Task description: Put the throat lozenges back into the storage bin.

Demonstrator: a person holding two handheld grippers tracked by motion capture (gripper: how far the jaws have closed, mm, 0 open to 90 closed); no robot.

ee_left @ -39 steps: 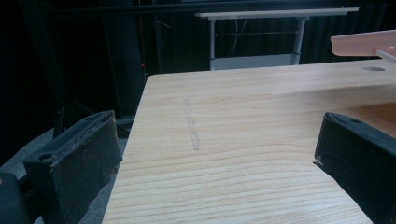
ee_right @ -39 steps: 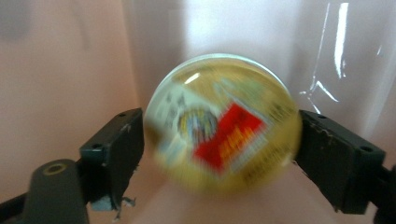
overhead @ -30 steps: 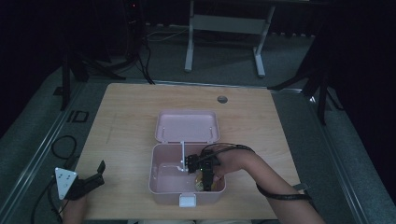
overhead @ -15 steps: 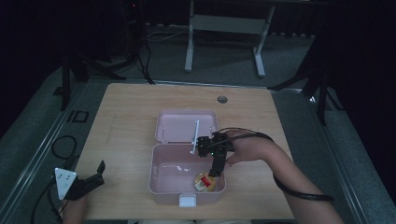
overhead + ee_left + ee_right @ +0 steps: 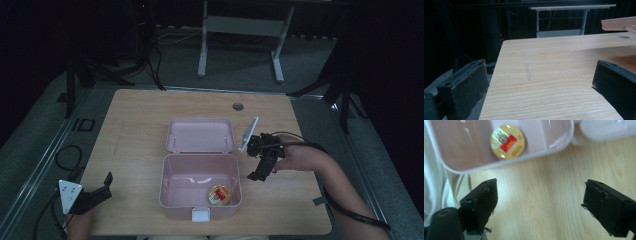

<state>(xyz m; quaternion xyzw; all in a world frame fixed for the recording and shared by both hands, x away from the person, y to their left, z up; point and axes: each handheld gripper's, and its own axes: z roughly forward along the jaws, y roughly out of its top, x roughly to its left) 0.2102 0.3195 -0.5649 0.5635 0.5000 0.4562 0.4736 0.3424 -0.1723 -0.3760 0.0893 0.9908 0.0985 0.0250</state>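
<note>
A pink plastic box (image 5: 172, 197) stands open near the table's front edge, its lid (image 5: 200, 135) laid back flat behind it. A small round tin (image 5: 218, 195) with a yellow and red label lies in the box's front right corner. It also appears from above in the right gripper view as the tin (image 5: 507, 142). My right gripper (image 5: 259, 170) hovers over bare wood just right of the box, open and holding nothing (image 5: 539, 205). My left gripper (image 5: 102, 187) rests open at the table's front left corner, aimed across the tabletop (image 5: 539, 85).
The wooden table (image 5: 135, 130) has a round cable hole (image 5: 238, 106) at the back. A white latch (image 5: 202, 215) sticks out of the box's front wall. Metal stands and cables lie on the dark floor beyond the table. White cloth (image 5: 434, 180) hangs at the front edge.
My right gripper has lifted out of the box and moved right, beyond its wall. The round tin stays behind in the box. The left gripper has not moved.
</note>
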